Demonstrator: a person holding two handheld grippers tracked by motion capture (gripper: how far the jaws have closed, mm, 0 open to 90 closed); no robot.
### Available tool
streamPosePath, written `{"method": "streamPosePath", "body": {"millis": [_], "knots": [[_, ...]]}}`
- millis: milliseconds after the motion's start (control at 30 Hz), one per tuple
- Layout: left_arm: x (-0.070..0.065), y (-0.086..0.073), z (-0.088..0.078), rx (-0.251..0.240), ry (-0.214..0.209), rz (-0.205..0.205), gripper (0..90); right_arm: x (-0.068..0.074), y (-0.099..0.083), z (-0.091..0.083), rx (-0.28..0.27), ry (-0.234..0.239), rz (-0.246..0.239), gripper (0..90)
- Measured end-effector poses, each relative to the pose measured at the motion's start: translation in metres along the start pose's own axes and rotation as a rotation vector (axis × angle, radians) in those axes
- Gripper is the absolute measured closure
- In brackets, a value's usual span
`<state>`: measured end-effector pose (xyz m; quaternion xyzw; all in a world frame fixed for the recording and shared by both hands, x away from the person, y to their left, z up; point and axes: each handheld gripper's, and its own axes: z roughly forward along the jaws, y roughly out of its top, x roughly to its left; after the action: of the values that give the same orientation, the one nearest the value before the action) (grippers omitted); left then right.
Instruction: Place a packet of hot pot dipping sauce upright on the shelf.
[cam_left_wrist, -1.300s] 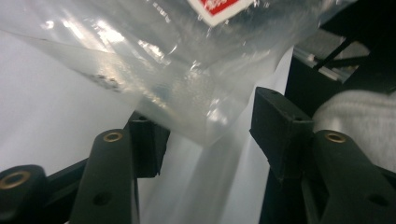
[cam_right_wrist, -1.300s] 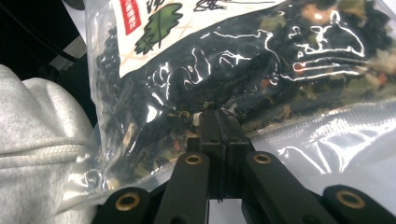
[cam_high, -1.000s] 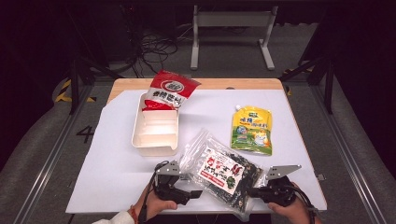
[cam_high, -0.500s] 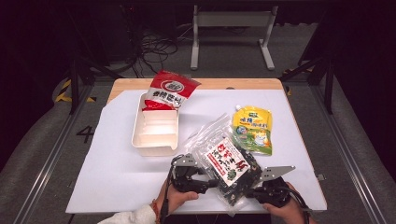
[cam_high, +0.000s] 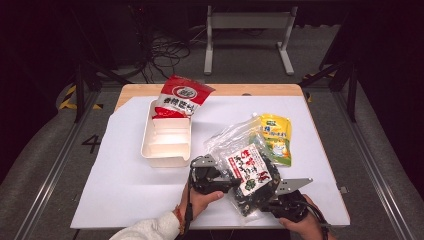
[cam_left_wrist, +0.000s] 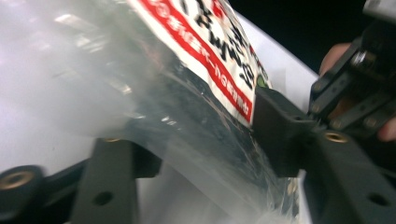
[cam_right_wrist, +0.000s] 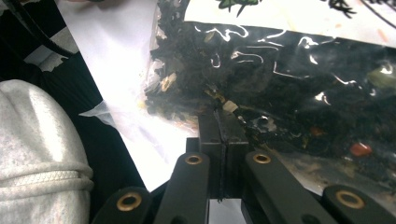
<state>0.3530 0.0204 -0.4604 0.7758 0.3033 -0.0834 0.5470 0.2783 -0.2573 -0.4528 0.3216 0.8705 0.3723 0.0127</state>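
The see-through bag (cam_high: 248, 176) of dark bits is held up near the front edge. The right gripper (cam_high: 280, 202) pinches its near corner. The left gripper (cam_high: 216, 180) has just been closing around its side. Next: squeeze tight.

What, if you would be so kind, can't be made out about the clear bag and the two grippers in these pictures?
- Left gripper view: whether its pads press the clear bag; the film is blurred, though the jaws have just been closing around it.
- High view: the right gripper tips, covered by the bag.
- High view: print on the yellow pouch, too small.
- Right gripper view: the bag's label, cut off at the top.
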Motion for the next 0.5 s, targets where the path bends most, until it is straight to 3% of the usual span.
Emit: {"method": "streamPosePath", "body": {"millis": [133, 267, 333, 500], "knots": [[-0.002, 0.002, -0.005, -0.032, -0.065, 0.022, 65.3, 0.001, -0.001, 0.000, 0.001, -0.002, -0.008, 89.1], [-0.010, 0.009, -0.013, -0.049, -0.100, 0.085, 72.3, 0.007, -0.001, -0.002, 0.004, -0.007, -0.049, 80.6], [-0.014, 0.015, -0.022, -0.064, -0.099, 0.120, 74.8, 0.010, -0.001, -0.003, -0.001, -0.004, -0.067, 74.2], [-0.015, 0.024, -0.043, -0.091, -0.048, 0.188, 76.5, 0.012, -0.002, -0.008, -0.027, -0.003, -0.099, 62.9]]}}
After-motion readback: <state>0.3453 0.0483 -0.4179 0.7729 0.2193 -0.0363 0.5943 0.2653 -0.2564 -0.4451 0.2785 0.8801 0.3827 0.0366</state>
